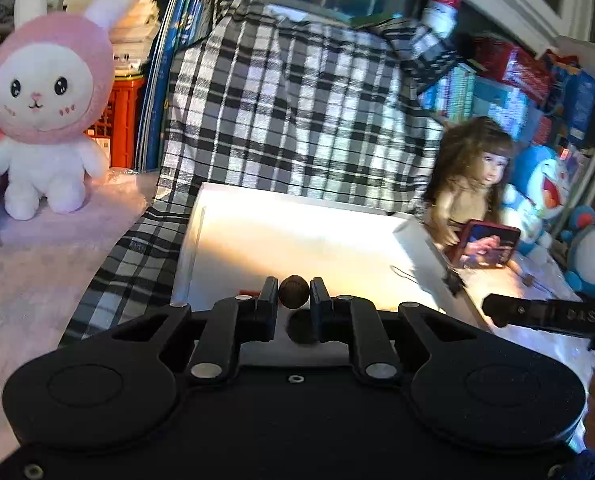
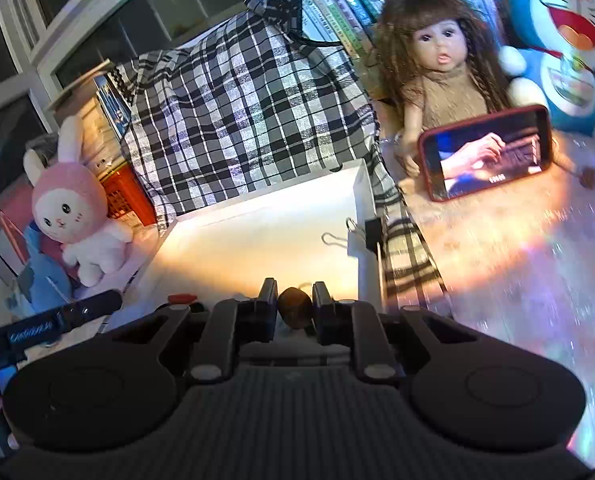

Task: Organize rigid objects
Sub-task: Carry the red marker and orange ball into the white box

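Each claw, left claw and right claw, clamps a brown nut over the white tray.

There were two brown nuts, one white tray, one binder clip, one phone, one doll, one pink rabbit plush and one checked bag.

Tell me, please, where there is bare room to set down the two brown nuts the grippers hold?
The white box floor is bare between the plaid bag and the binder clip. It is crowded beyond the right wall, around the doll and phone.
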### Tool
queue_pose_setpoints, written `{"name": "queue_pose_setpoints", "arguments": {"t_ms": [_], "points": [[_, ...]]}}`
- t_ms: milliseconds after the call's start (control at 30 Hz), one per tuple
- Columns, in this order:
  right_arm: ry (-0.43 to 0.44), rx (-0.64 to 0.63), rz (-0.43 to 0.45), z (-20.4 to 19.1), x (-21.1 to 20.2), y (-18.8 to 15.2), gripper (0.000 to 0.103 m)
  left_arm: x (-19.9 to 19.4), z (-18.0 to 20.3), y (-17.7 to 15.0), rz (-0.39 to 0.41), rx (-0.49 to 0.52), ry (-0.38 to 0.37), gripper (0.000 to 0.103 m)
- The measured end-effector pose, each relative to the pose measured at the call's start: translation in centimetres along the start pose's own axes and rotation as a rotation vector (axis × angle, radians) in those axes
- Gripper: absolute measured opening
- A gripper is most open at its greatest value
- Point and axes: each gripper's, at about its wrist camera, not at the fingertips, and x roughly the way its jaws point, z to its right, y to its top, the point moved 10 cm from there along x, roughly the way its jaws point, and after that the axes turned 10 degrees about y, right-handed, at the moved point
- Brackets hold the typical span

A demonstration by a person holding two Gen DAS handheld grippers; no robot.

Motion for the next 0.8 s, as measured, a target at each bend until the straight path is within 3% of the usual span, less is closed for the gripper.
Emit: {"name": "queue_pose_setpoints", "arguments": {"t_ms": [300,800], "points": [[-0.014,-0.027,-0.060,-0.4,5.3,1.2,0.023,5.9,-0.7,1.1,-0.076,0.013,0.083,0.016],[-0.063,-0.057,-0.119,0.0,9.8,0.1,0.023,9.5,-0.7,0.2,-0.116,0.040,0.132,0.016]]}}
